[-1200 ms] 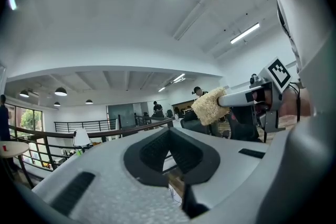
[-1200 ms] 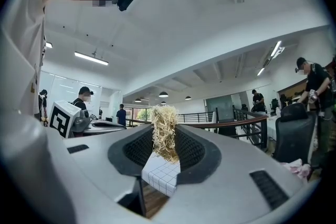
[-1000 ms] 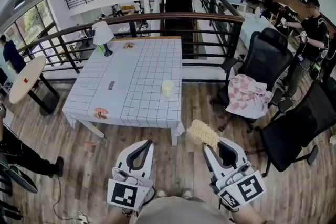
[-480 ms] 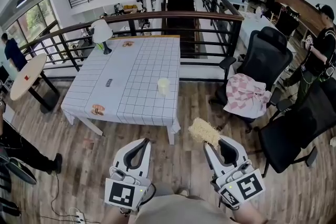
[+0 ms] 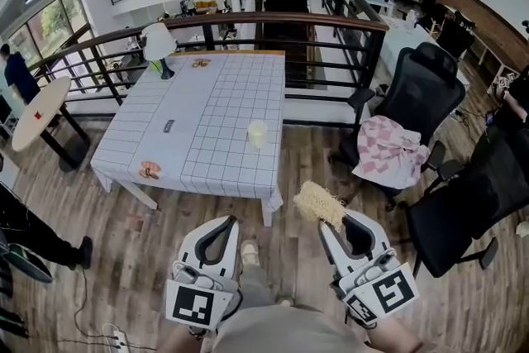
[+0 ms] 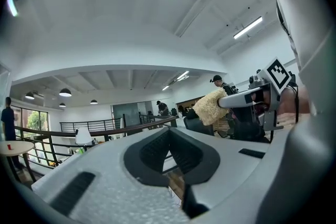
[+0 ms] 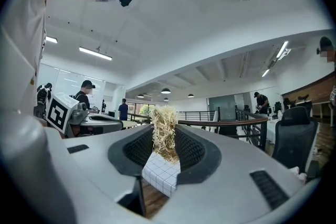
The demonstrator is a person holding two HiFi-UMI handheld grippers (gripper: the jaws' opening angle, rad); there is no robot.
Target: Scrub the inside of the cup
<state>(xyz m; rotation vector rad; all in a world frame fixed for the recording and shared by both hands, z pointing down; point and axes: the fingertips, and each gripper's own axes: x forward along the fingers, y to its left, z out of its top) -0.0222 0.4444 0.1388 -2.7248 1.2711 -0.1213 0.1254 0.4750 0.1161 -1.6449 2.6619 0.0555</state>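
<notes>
Jaws: left gripper (image 5: 223,226) closed, empty; right gripper (image 5: 329,229) clamped on one scrubber (image 5: 318,202) | one cup (image 5: 258,132) on bench (image 5: 207,107), near its right edge | wood floor (image 5: 285,260) between bench and both grippers

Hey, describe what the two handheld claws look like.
Both alike: the left claw and right claw have light grey moulded shells with black ribbed pads lining a teardrop opening. Each carries a white cube printed with black square markers at its rear.
</notes>
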